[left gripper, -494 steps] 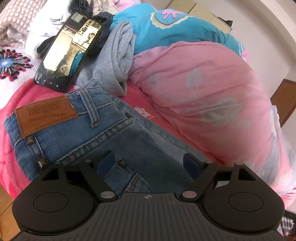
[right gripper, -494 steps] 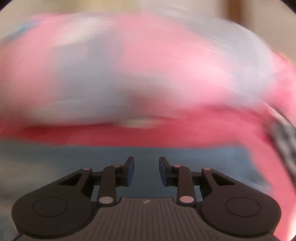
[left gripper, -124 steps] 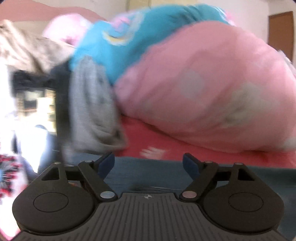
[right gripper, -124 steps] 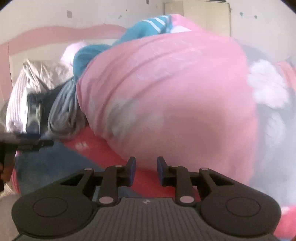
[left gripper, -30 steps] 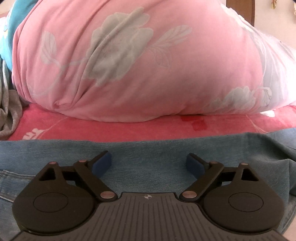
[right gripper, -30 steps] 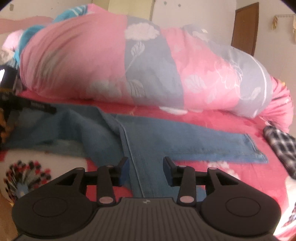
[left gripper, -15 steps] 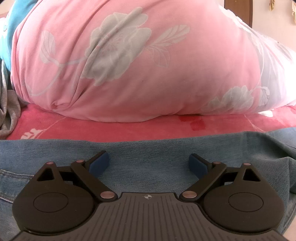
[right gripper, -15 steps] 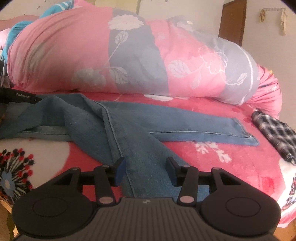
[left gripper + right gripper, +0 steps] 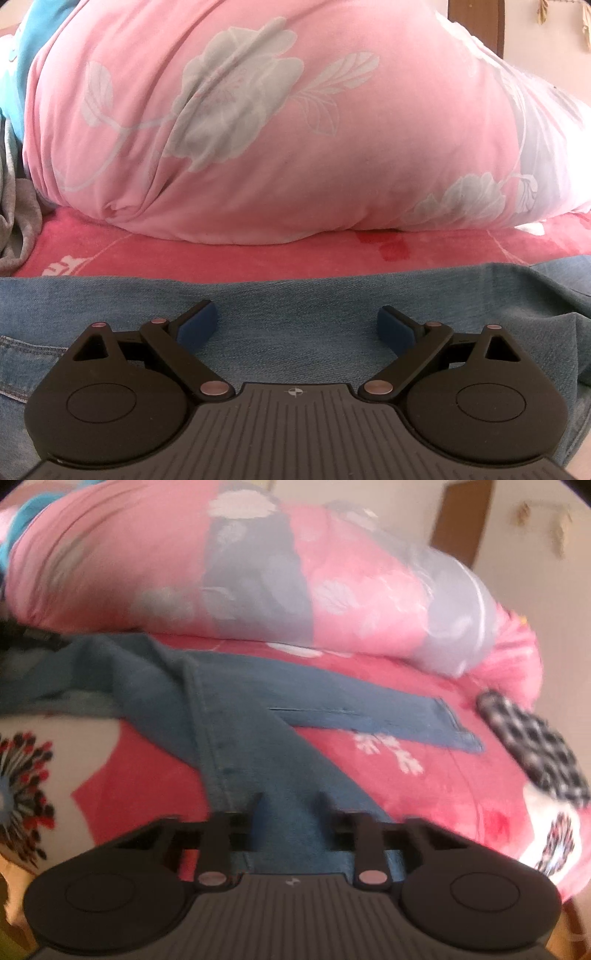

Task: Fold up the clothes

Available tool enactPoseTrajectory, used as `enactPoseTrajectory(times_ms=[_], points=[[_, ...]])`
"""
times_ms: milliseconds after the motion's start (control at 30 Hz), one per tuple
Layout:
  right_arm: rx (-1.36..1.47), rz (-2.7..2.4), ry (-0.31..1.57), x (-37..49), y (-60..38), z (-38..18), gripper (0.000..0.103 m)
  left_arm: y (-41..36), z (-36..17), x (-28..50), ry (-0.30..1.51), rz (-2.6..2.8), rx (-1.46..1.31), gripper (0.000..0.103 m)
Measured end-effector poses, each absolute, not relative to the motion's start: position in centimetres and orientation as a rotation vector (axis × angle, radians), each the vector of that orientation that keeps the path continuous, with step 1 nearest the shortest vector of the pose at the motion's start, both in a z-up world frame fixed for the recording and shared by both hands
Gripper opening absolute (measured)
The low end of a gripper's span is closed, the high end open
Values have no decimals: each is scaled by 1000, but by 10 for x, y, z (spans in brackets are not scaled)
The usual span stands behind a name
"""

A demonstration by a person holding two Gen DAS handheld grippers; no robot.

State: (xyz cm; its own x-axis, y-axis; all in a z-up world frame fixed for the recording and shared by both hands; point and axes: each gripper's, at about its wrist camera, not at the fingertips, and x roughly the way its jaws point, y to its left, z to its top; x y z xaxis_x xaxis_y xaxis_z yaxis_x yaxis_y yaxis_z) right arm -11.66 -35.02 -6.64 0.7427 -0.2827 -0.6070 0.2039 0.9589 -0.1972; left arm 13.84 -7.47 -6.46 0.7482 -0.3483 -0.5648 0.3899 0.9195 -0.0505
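Observation:
Blue jeans [image 9: 240, 701] lie spread on a red blanket, one leg reaching right [image 9: 369, 709] and the other running toward the right wrist camera. My right gripper [image 9: 291, 805] sits low over this near leg. Its jaws are closing with denim between them, though a gap still shows in the blurred picture. In the left wrist view the denim [image 9: 295, 295] fills the foreground under my left gripper [image 9: 297, 325]. That gripper stands wide open, its blue pads apart and gripping nothing.
A big pink flowered quilt [image 9: 258, 110] is bundled just behind the jeans and shows again in the right wrist view [image 9: 258, 572]. A grey garment [image 9: 14, 206] lies at the left, a black-and-white checked cloth [image 9: 535, 746] at the right. The red blanket [image 9: 443, 794] covers the bed.
The right gripper has come down closer over the near jeans leg and its jaws have narrowed around the denim. The left gripper has stayed open in the same place.

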Motion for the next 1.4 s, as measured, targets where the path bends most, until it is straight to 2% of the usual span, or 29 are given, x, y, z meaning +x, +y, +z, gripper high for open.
enactPoseTrajectory(times_ms=[133, 467, 500, 567, 600, 633, 933, 1167, 1400], points=[[-130, -303, 689, -115, -359, -67, 0, -75, -64, 139, 602, -404, 68, 95], [-79, -288, 602, -113, -359, -41, 2, -74, -64, 138, 602, -403, 63, 95], [-62, -271, 602, -111, -357, -39, 5, -74, -64, 138, 602, -403, 60, 95], [-44, -236, 613, -103, -350, -38, 27, -73, -64, 138, 602, -403, 57, 95], [-44, -220, 614, -99, -345, -38, 44, -73, -64, 138, 601, -404, 56, 95], [-56, -206, 607, -95, -339, -37, 46, -73, -64, 138, 600, -404, 55, 95], [-183, -120, 573, -78, -284, -31, 46, -73, -64, 137, 595, -396, 62, 95], [-262, -183, 576, -69, -280, -43, 44, -74, -65, 136, 593, -394, 67, 95], [-307, -224, 650, -57, -285, -68, 38, -74, -66, 137, 592, -395, 67, 95]])
